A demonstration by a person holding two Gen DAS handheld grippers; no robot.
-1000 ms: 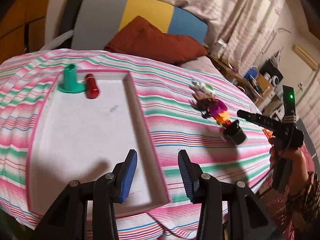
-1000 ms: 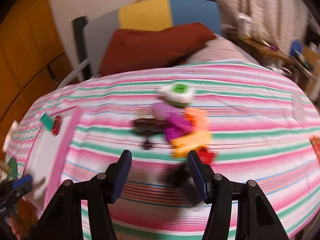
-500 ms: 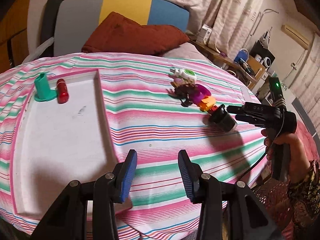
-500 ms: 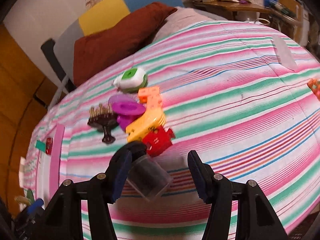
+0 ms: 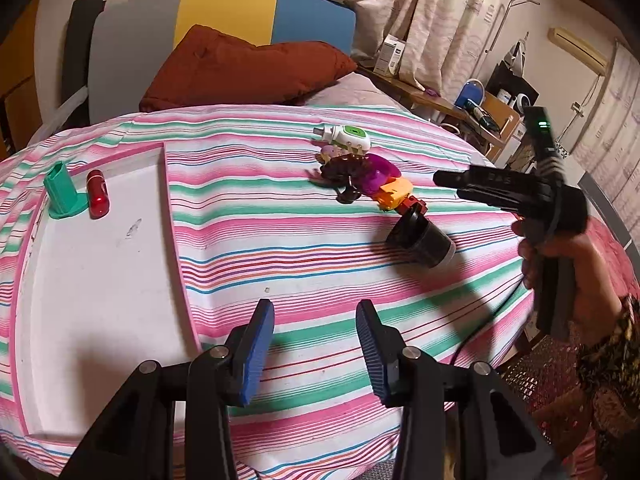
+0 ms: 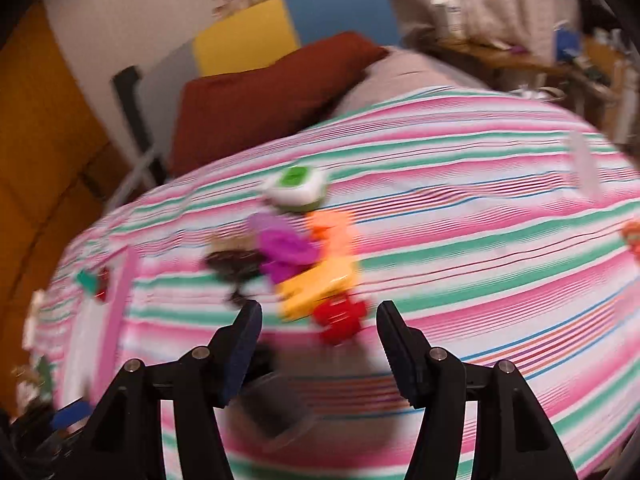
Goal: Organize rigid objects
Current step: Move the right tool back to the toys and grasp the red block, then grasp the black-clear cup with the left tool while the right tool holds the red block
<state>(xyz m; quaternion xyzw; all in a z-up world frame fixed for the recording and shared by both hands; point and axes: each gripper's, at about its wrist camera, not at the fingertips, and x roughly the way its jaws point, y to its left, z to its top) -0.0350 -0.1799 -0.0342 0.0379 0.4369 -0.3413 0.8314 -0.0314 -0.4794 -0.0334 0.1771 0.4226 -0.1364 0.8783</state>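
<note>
A white tray with a pink rim (image 5: pixel 176 240) lies on the striped bed at the left, holding a green peg on a round base (image 5: pixel 62 192) and a red capsule (image 5: pixel 98 194). A pile of small items sits mid-bed: a white and green device (image 5: pixel 346 136), a dark brush (image 5: pixel 342 170), purple pieces (image 5: pixel 376 172), a yellow-orange piece (image 5: pixel 394 192) and a red piece (image 5: pixel 414 204). A black cup (image 5: pixel 420 236) lies on its side beside them. My left gripper (image 5: pixel 314 320) stands open over bare sheet. My right gripper (image 5: pixel 448 186) (image 6: pixel 320 320) hovers open above the cup and red piece (image 6: pixel 340 316), gripping nothing.
A rust-red cushion (image 5: pixel 240 68) and a grey, yellow and blue headboard (image 5: pixel 224 20) close off the far side. A cluttered side table (image 5: pixel 472 108) stands at the right. A hand (image 5: pixel 560 252) holds the right gripper at the bed's right edge. The right wrist view is blurred.
My left gripper has slid right, from over the tray to over the striped sheet. The right gripper has edged toward the pile, and the black cup now sits lower in its view.
</note>
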